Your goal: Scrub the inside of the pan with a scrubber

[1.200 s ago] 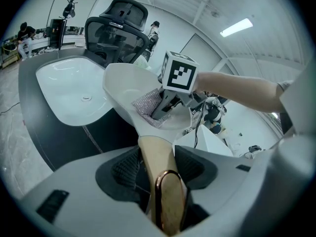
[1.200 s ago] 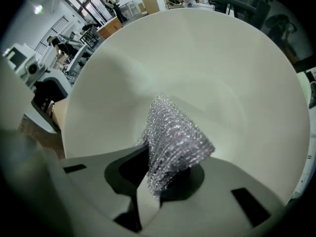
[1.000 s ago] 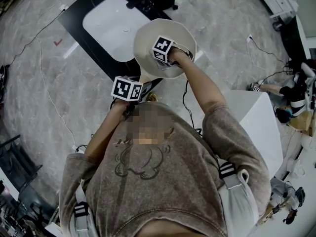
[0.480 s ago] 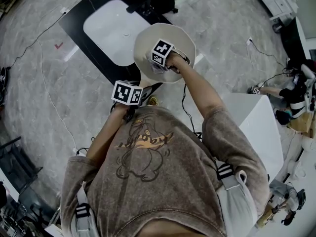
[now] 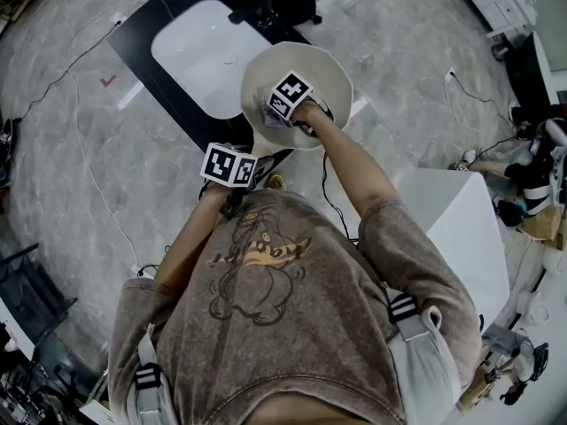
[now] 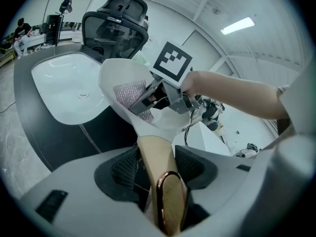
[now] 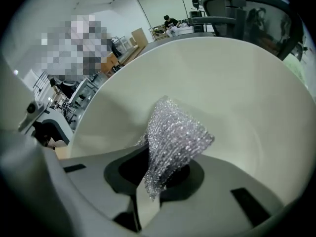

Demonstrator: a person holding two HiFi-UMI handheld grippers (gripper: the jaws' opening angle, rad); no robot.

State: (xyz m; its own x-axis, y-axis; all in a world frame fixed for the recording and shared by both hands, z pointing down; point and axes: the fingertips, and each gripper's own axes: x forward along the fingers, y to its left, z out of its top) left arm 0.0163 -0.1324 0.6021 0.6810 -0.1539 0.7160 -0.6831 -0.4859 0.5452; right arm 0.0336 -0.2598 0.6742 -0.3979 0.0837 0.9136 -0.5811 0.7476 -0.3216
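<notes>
The left tongs (image 6: 156,167) are clamping the pan (image 5: 330,67) by its handle (image 6: 154,154); the right tongs (image 7: 163,174) are pinching the scrubber (image 7: 176,135) inside the pan.

The pan (image 5: 332,69) is over the counter (image 5: 164,91), just right of the sink (image 5: 190,47), and a chair (image 6: 116,21) stands behind the sink. The pan's handle (image 6: 154,152) is between the 2 jaws of the left gripper (image 6: 158,169). The scrubber (image 7: 175,137) lies inside the pan, between the 2 jaws of the right gripper (image 7: 163,174).

Brown cartoon-print T-shirt (image 5: 283,317); grey left claw (image 6: 158,166), right claw (image 7: 161,174).
</notes>
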